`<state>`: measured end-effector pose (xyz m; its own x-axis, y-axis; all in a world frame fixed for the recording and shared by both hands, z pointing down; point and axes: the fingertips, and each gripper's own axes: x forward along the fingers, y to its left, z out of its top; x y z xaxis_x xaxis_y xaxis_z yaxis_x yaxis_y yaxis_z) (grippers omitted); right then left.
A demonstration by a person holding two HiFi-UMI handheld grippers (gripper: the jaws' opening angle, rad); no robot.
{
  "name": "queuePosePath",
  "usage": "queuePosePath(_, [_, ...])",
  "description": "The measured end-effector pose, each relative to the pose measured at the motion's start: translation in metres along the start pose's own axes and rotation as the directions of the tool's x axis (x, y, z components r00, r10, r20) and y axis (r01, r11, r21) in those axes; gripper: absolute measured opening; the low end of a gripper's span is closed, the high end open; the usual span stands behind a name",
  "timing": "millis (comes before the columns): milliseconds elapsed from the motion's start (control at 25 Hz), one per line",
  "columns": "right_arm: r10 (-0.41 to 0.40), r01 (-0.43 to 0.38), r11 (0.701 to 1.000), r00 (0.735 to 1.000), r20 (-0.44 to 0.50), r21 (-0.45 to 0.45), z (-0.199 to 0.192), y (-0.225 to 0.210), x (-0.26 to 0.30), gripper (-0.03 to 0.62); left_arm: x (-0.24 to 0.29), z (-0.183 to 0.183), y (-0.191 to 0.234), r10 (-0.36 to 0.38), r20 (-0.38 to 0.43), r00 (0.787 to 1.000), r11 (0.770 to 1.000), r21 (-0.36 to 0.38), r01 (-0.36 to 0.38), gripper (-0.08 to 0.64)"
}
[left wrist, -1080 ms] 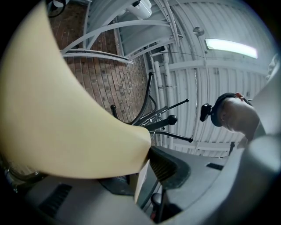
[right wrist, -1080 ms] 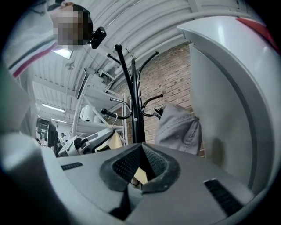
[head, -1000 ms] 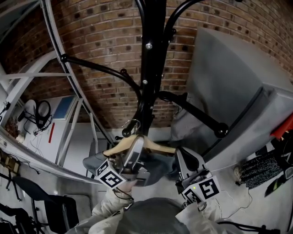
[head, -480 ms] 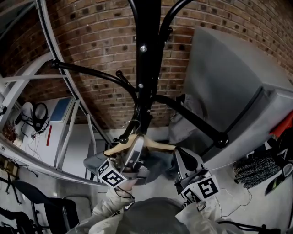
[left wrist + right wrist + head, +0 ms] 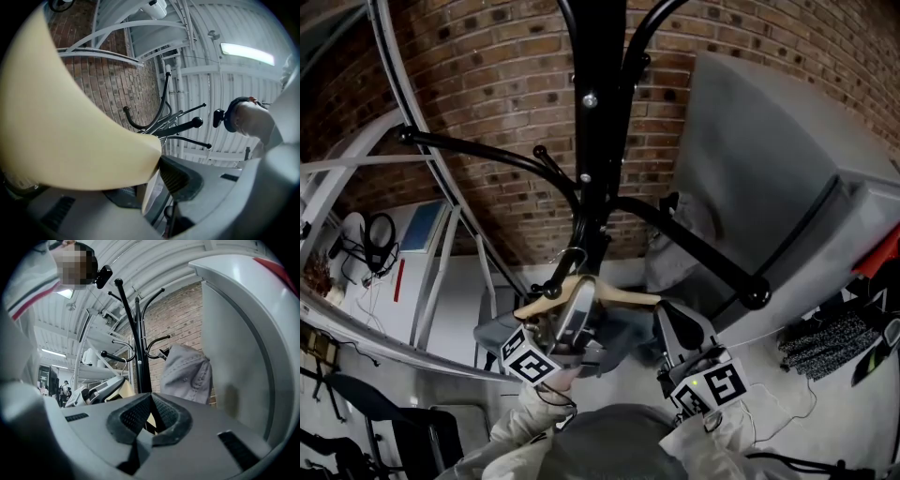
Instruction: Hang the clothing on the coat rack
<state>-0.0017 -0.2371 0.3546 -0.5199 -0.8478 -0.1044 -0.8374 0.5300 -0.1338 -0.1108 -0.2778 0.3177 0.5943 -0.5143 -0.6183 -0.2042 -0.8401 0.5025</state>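
The left gripper [image 5: 575,309] is clamped on the middle of a wooden hanger [image 5: 628,297]. In its own view the pale wood fills the left half of the frame, lying over one jaw with its edge against the ribbed pad [image 5: 176,178] of the other. The hanger is held up close in front of the black rack [image 5: 600,141], tilted, its arms reaching out to either side of the gripper. Its thin metal hook [image 5: 572,255] rises just beside the rack's pole, next to a ball-tipped lower arm; whether it rests on that arm cannot be told. The clothing [image 5: 623,336] is dark grey and soft. It hangs bunched under the hanger, between the two grippers and just right of the left one. The right gripper [image 5: 672,321] sits at the clothing's right edge, pointing toward the rack. Its jaws are closed, the pads meeting at their tips, and its own view shows no cloth between them. Further right, a light grey garment [image 5: 187,373] with stitched seams hangs from another arm of the rack, against the brick wall [image 5: 487,94].
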Motion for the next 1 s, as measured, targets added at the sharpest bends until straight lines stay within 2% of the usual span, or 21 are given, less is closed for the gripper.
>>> queuePosePath(320, [0.001,-0.001,1.0,1.0,-0.011,0.011,-0.005,0.001,-0.001,0.024,-0.004,-0.004,0.002,0.017,-0.023,1.0,1.0,0.011,-0.017,0.126])
queuePosePath(640, [0.004,-0.004,1.0,1.0,-0.018,0.012,-0.006,0.003,-0.006,0.023,-0.018,-0.02,0.012,0.083,-0.058,0.995,0.997,-0.001,-0.083,0.124])
queuePosePath(1000, [0.027,-0.026,0.999,0.999,-0.029,0.029,-0.008,0.011,-0.019,0.024,-0.032,-0.032,0.004,0.152,-0.096,0.984,0.988,0.048,-0.148,0.124])
